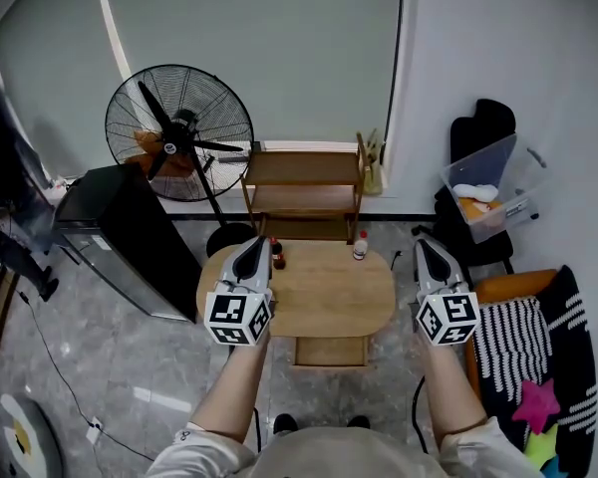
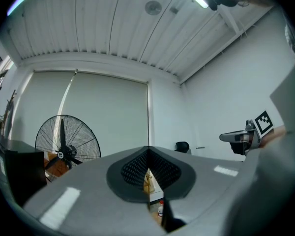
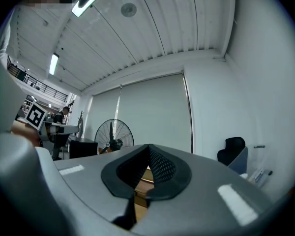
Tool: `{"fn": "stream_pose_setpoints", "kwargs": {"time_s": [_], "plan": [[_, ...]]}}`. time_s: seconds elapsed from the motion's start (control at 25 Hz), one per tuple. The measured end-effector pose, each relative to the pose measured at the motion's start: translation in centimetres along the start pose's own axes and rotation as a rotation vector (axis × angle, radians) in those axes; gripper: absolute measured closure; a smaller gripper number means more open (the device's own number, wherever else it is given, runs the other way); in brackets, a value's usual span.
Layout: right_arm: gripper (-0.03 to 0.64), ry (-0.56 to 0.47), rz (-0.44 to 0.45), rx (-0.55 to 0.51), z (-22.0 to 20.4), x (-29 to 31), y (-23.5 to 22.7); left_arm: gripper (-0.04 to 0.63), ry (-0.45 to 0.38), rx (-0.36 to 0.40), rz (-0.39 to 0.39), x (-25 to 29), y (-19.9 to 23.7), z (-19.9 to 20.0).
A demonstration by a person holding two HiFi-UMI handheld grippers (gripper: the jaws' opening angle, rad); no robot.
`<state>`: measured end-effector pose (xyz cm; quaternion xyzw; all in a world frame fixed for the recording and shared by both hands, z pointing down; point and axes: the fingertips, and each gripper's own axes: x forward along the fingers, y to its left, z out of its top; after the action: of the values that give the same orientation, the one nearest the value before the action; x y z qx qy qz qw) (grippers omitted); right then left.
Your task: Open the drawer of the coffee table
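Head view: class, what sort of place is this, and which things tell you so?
Probably a living-room-style indoor space, perhaps staged: a low oval wooden coffee table, a large standing fan and a wooden shelf unit stand before a drawn blind.

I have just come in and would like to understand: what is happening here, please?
A person stands over a small wooden coffee table and holds a gripper in each hand. The left gripper and the right gripper are both shut and empty. They are held up in the air and touch nothing. Two small bottles stand near the table's far edge. Neither gripper has taken hold of any part of the table yet.
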<state>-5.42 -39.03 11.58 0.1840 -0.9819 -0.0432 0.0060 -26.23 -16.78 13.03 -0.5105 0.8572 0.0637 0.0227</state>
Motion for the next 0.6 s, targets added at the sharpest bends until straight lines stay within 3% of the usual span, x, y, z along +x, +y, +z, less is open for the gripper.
{"fn": "stream_pose_setpoints", "kwargs": {"time_s": [0.6], "plan": [[0.612, -0.020, -0.006, -0.008, 0.9, -1.3, -0.8, 0.597, 0.004, 0.020, 0.003, -0.6, -0.3, 0.6]]}}
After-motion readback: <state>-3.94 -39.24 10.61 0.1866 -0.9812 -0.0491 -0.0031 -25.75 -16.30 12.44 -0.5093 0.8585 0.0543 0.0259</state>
